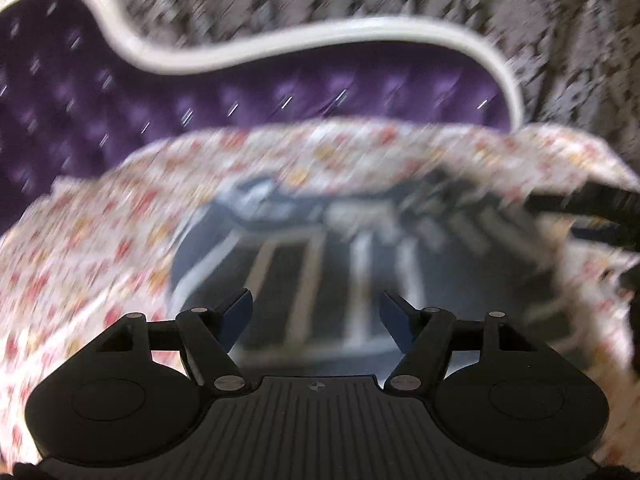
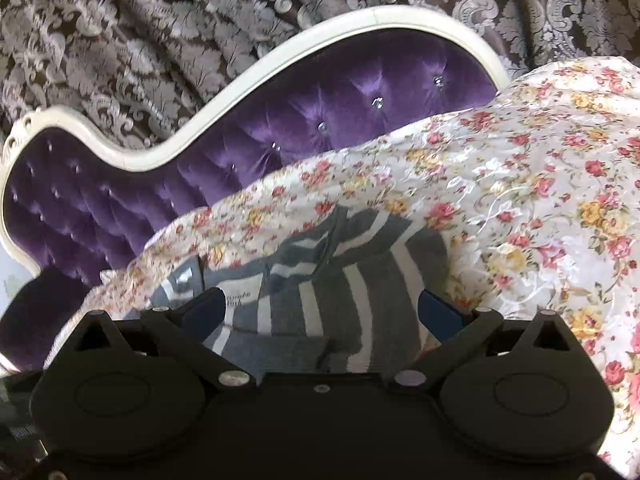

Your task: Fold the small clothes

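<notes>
A small grey garment with white stripes (image 2: pixel 320 292) lies on a floral cloth (image 2: pixel 520 208). It shows blurred in the left wrist view (image 1: pixel 340 264). My left gripper (image 1: pixel 316 308) is open just above the garment's near part, with nothing between the fingers. My right gripper (image 2: pixel 324 312) is open wide, low over the garment, its fingers to either side of the striped cloth. A white label with dark print lies by the right gripper's left finger (image 2: pixel 204 308). The right gripper's black body shows at the right edge of the left wrist view (image 1: pixel 592 208).
The floral cloth (image 1: pixel 80 240) covers a purple tufted sofa (image 2: pixel 280 128) with a curved white frame (image 2: pixel 224 96). A grey and brown damask curtain (image 2: pixel 160 20) hangs behind. The left wrist view is heavily motion-blurred.
</notes>
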A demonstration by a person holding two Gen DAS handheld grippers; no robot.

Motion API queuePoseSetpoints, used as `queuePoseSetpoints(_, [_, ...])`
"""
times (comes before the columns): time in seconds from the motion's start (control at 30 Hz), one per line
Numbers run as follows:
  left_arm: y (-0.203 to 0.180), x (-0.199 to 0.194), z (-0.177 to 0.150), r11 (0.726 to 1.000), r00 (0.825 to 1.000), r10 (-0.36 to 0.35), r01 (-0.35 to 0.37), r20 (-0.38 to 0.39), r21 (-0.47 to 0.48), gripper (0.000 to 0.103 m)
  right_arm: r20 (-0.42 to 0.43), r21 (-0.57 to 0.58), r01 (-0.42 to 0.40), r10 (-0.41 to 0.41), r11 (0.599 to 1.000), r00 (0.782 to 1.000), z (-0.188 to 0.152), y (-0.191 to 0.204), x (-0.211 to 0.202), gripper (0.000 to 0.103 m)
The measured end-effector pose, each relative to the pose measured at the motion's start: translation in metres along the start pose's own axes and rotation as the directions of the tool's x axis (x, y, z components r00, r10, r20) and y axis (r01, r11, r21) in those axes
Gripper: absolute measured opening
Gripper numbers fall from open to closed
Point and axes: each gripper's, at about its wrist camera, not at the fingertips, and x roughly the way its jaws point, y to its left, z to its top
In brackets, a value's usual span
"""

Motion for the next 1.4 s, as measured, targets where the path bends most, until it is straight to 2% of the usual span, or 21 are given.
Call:
queuePoseSetpoints(0.17, [0.021,0.011,-0.035,0.998,0.997,0.059,-0.061,-0.052,-0.02,0.069,-0.045,-0.115,-0.085,0.081,0.99,0.996,-0.015,0.012,0.01,0.102])
queuePoseSetpoints(0.27, [0.031,0.016,-0.05,0.997,0.996,0.06,-0.062,-0.06,-0.035,0.069,-0.061,-0.166,-0.081,0.072,0.983,0.996,-0.023,0.02,0.012,0.102])
queuePoseSetpoints(0.37, [0.041,0.016,-0.061,0.995,0.999,0.035,-0.037,-0.022,-0.088,0.077,-0.072,-0.187,-0.066,0.053,0.98,0.996,-0.028,0.022,0.015,0.102])
queuePoseSetpoints(0.53, [0.054,0.018,-0.065,0.985,1.0,-0.014,0.013,-0.004,-0.172,0.081,-0.093,-0.161,-0.06,0.045,0.985,0.995,-0.031,0.017,0.02,0.102])
queuePoseSetpoints(0.67, [0.053,0.016,-0.064,0.987,0.999,-0.03,0.026,-0.024,-0.159,0.081,-0.087,-0.125,-0.085,0.074,0.989,0.993,-0.032,0.014,0.023,0.102])
queuePoseSetpoints(0.83, [0.05,0.02,-0.062,0.989,0.999,-0.042,0.037,-0.032,-0.143,0.083,-0.077,-0.134,-0.128,0.118,0.983,0.99,-0.033,0.02,0.027,0.102])
queuePoseSetpoints(0.97, [0.05,0.02,-0.06,0.989,0.998,-0.047,0.041,-0.039,-0.139,0.084,-0.1,-0.136,-0.158,0.146,0.978,0.984,-0.035,0.024,0.038,0.096])
queuePoseSetpoints(1.1, [0.052,0.019,-0.059,0.988,0.997,-0.062,0.054,-0.049,-0.145,0.084,-0.11,-0.098,-0.155,0.144,0.983,0.983,-0.038,0.02,0.044,0.092])
queuePoseSetpoints(1.13, [0.053,0.019,-0.059,0.987,0.996,-0.066,0.058,-0.052,-0.147,0.084,-0.108,-0.102,-0.152,0.141,0.983,0.984,-0.038,0.02,0.044,0.087])
queuePoseSetpoints(1.2, [0.053,0.018,-0.059,0.986,0.996,-0.072,0.063,-0.055,-0.152,0.084,-0.108,-0.124,-0.138,0.125,0.983,0.986,-0.038,0.023,0.044,0.07])
queuePoseSetpoints(1.27, [0.053,0.018,-0.059,0.986,0.996,-0.073,0.064,-0.057,-0.152,0.084,-0.105,-0.146,-0.124,0.109,0.982,0.988,-0.039,0.026,0.044,0.037])
queuePoseSetpoints(1.33, [0.053,0.018,-0.059,0.987,0.996,-0.073,0.064,-0.059,-0.147,0.084,-0.101,-0.171,-0.149,0.133,0.974,0.986,-0.038,0.031,0.041,0.023])
queuePoseSetpoints(1.4, [0.053,0.018,-0.059,0.987,0.996,-0.073,0.064,-0.059,-0.146,0.084,-0.077,-0.229,-0.191,0.178,0.954,0.981,-0.034,0.044,0.03,0.018])
